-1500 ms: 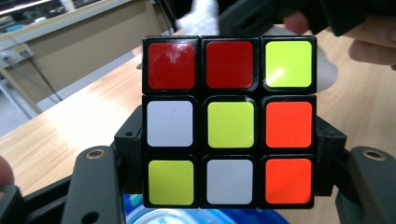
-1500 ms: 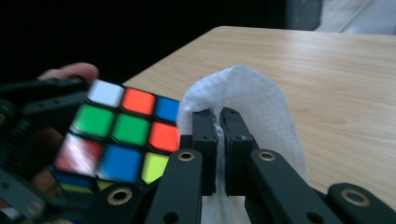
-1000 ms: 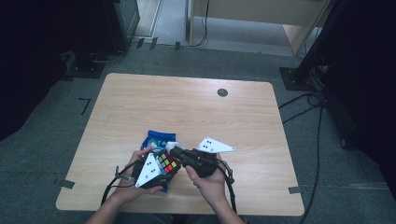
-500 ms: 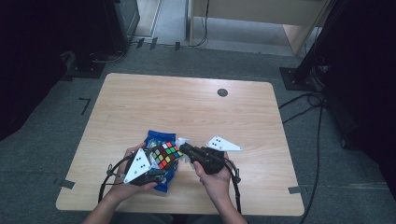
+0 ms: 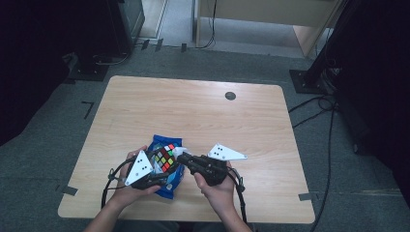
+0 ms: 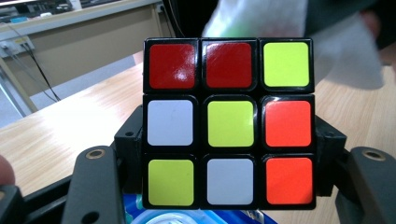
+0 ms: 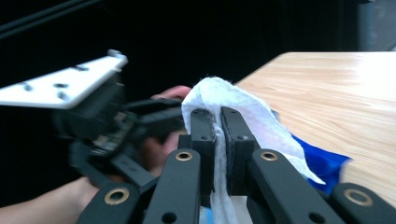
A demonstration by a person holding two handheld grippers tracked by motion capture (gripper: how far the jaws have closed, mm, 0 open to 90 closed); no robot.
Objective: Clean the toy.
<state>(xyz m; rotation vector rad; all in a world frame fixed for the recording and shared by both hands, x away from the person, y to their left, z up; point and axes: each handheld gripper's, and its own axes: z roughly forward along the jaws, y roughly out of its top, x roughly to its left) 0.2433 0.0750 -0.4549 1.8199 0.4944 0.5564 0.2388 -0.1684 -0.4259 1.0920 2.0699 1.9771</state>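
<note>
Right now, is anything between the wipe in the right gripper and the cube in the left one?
Nothing visible. The left gripper holds the cube by its sides, coloured face bare. The right gripper is shut on the white wipe, right beside the cube over the blue packet. No other thing lies in between.

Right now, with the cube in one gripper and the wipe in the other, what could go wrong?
1. The left gripper clamps the puzzle cube by two opposite sides; hard rubbing might twist a layer or push it out.
2. The right gripper pinches a white wipe by a narrow fold, so it may slip free.
3. The blue pack lies underneath near the table edge and could get knocked off.
</note>
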